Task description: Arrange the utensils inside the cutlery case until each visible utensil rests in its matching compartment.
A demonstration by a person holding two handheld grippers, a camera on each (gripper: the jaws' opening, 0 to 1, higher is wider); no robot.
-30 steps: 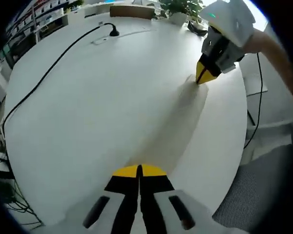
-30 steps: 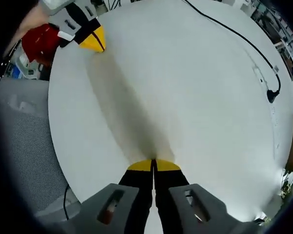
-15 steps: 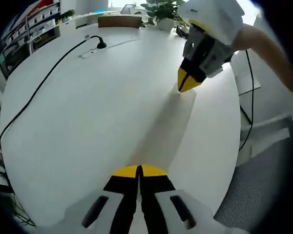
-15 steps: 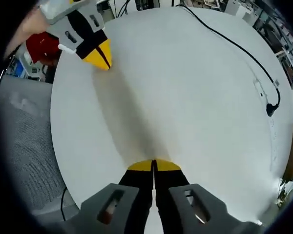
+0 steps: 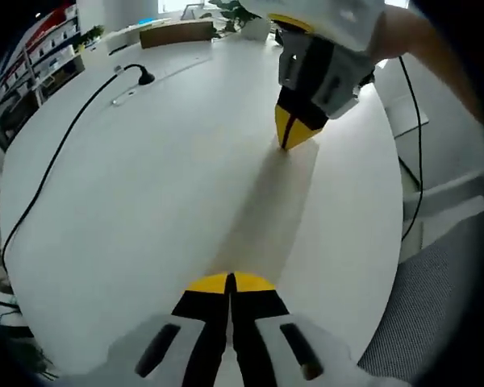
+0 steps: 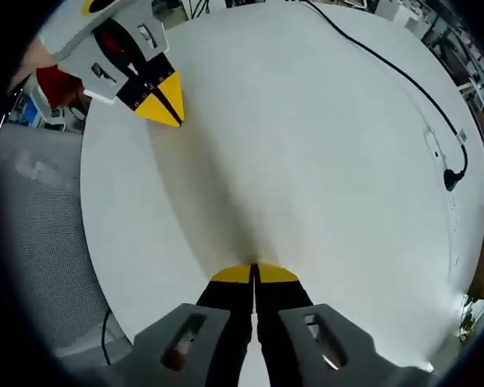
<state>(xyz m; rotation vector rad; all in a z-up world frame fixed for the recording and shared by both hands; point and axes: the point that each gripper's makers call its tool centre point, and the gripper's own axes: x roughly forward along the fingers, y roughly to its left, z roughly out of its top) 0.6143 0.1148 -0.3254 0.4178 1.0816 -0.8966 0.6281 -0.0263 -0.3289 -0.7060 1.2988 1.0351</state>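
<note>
My left gripper is shut with nothing between its yellow tips, low over the white table. My right gripper is shut too, and holds nothing. In the left gripper view the right gripper comes in from the upper right, tips down close to the tabletop. In the right gripper view the left gripper comes in from the upper left, its yellow tips pointing down at the table.
A black cable crosses the table to a plug; the same cable and plug lie at the right. A wooden box and a potted plant stand at the far edge. A grey chair sits beside the table.
The two grippers have come closer together over the table; each looks larger and nearer in the other's view. Both stay shut.
</note>
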